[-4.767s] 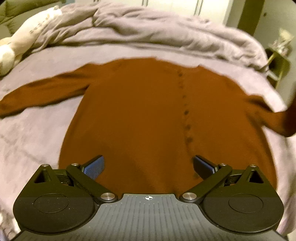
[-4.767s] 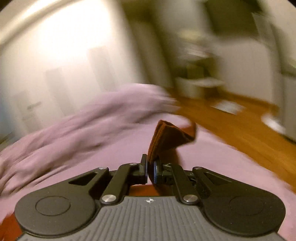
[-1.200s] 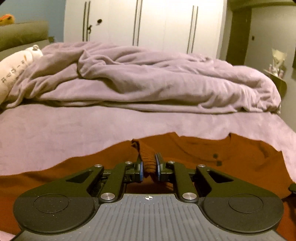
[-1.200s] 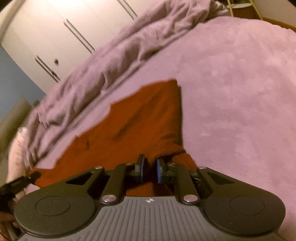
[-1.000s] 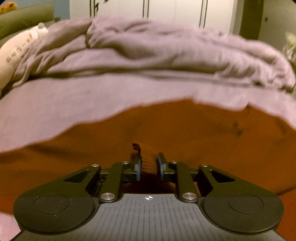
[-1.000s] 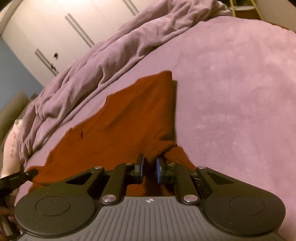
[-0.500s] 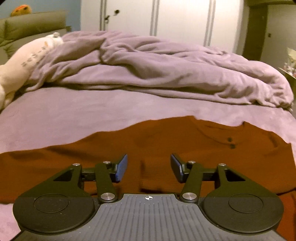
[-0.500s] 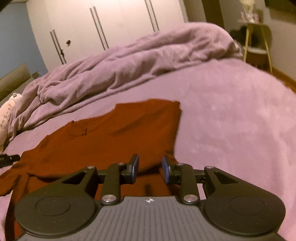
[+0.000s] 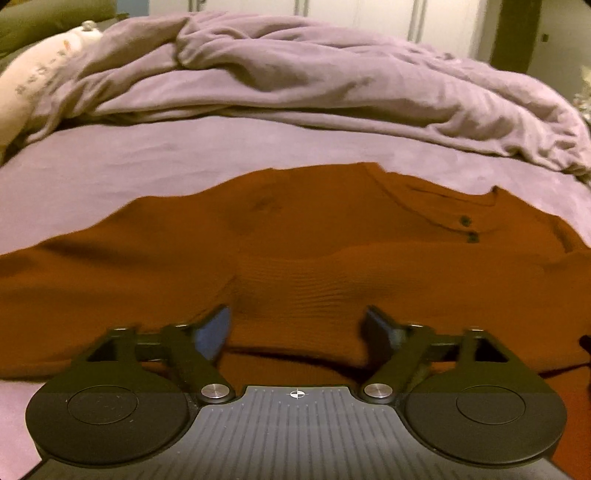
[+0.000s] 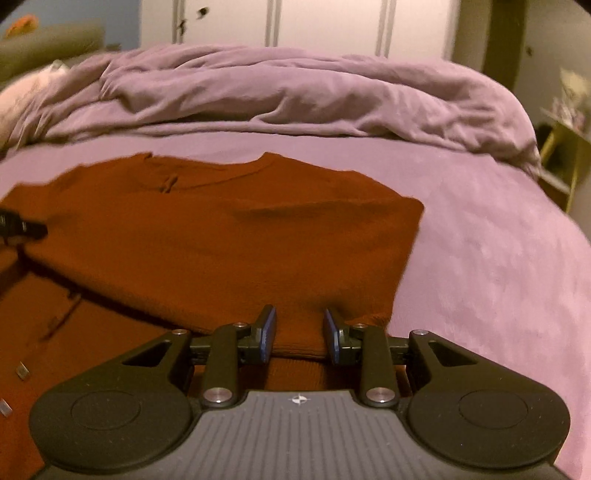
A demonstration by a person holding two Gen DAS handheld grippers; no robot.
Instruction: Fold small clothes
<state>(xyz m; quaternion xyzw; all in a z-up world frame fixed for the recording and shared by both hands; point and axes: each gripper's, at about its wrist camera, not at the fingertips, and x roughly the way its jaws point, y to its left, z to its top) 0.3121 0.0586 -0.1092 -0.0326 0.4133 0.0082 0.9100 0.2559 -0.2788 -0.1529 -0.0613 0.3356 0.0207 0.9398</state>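
A rust-brown buttoned cardigan [image 9: 295,251] lies on the lilac bed cover [image 9: 110,162], its sleeves folded in across the body. The left gripper [image 9: 297,326] hovers low over the folded sleeve end, its jaws opening wide and holding nothing. In the right wrist view the same cardigan [image 10: 221,236] fills the left and middle, with its folded right edge near the centre. The right gripper [image 10: 300,334] stands a little open over the sleeve cuff, its pads apart from the cloth. A fingertip of the left gripper [image 10: 22,227] pokes in at the left edge.
A crumpled lilac duvet [image 9: 314,74] is piled across the far side of the bed. A cream plush toy [image 9: 33,81] lies at the far left. White wardrobe doors [image 10: 314,26] stand behind, and a small yellow side table [image 10: 565,147] is at the right.
Both grippers have let go of the sleeve ends they pinched a second ago. The left jaws spread wide and the right jaws parted a little. The right view rolled level.
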